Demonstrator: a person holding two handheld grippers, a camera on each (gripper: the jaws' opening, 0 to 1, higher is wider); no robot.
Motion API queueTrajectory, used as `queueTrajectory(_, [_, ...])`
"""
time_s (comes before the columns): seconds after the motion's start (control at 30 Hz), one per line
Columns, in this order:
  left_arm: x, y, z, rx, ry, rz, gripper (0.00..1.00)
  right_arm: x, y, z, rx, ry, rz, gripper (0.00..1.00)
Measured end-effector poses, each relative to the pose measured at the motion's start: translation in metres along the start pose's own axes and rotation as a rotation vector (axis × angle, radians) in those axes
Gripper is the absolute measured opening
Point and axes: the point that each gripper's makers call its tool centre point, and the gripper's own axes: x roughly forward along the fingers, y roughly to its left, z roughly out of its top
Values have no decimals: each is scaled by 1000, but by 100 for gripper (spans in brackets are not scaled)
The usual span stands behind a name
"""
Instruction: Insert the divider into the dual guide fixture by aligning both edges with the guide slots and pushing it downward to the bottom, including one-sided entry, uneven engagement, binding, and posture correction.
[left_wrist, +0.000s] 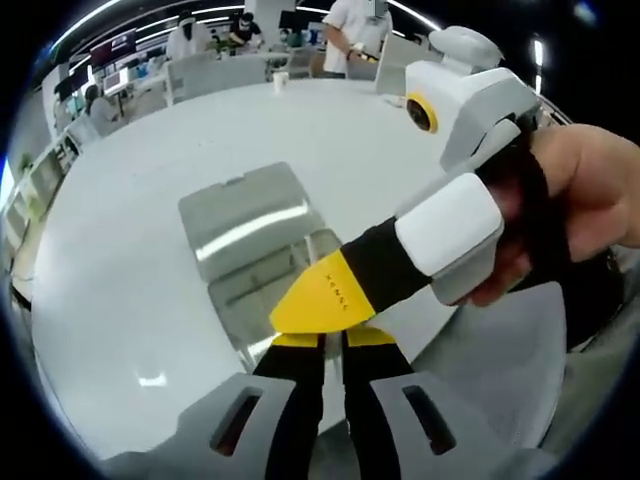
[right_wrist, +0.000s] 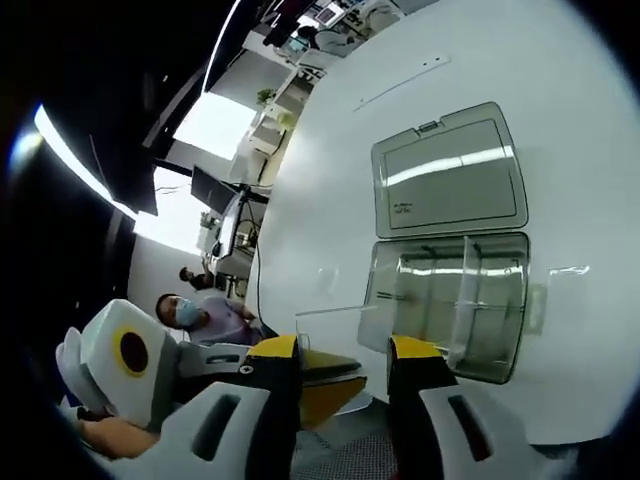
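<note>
Divider (right_wrist: 330, 310) pinched edge-on by left hand-held gripper (right_wrist: 320, 385) beside fixture (right_wrist: 450, 300).

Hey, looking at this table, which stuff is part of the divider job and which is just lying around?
For the job: clear box, open lid, clear divider, left tongs, right tongs.
Just around: white cup on the table, monitor, people at far desks.
</note>
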Motion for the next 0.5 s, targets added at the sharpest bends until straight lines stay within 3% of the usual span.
queueTrajectory(0.3, [2, -2, -2, -6, 12, -23, 3, -1, -2, -3, 16, 10, -11, 30])
queueTrajectory(0.5, [2, -1, -2, -51, 22, -42, 2, -1, -4, -1, 19, 5, -10, 30])
